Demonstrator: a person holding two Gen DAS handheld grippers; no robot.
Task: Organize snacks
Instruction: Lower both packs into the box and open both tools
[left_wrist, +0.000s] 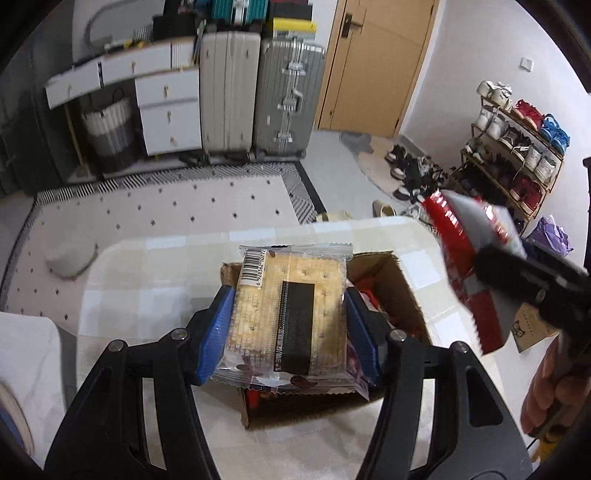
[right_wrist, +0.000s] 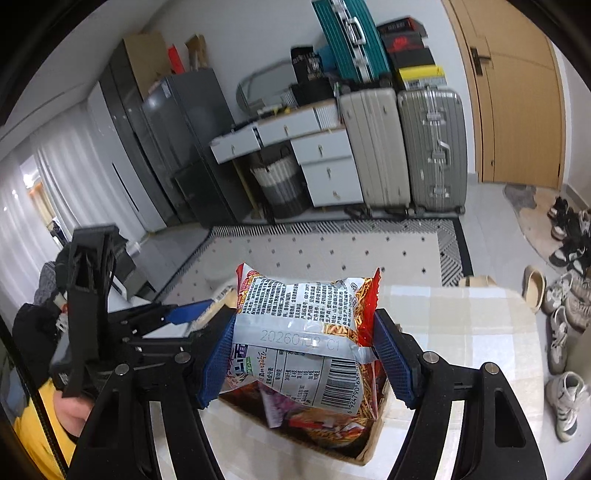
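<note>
Here both grippers hang over the open brown cardboard box (left_wrist: 391, 291) standing on the pale checked tablecloth (left_wrist: 155, 273), and each carries a snack. The left gripper (left_wrist: 290, 317) is clamped by its blue ribbed pads on a clear-wrapped packet of square crackers with a black label (left_wrist: 288, 314), held flat just above the box's near half. The right gripper (right_wrist: 306, 350) is closed on a red and silver crinkly bag of crispy noodle snacks (right_wrist: 303, 325), which hangs above the box's open mouth. Both packets look light and slippery; the crackers are probably brittle inside a stiff slab, so a grip across the flat sides, as now, seems safer than squeezing a corner. The noodle bag is soft and puffed, will likely dent and slide, and seems best held across its middle seam. The left wrist view shows the box's far flap, red wrappers inside it, and the noodle bag off to the box's right, held by the other gripper. The right wrist view alone shows the printed back of that bag, the packets heaped in the box beneath it, and the left gripper to the box's left with a yellow sleeve (right_wrist: 37, 435) below it.
</note>
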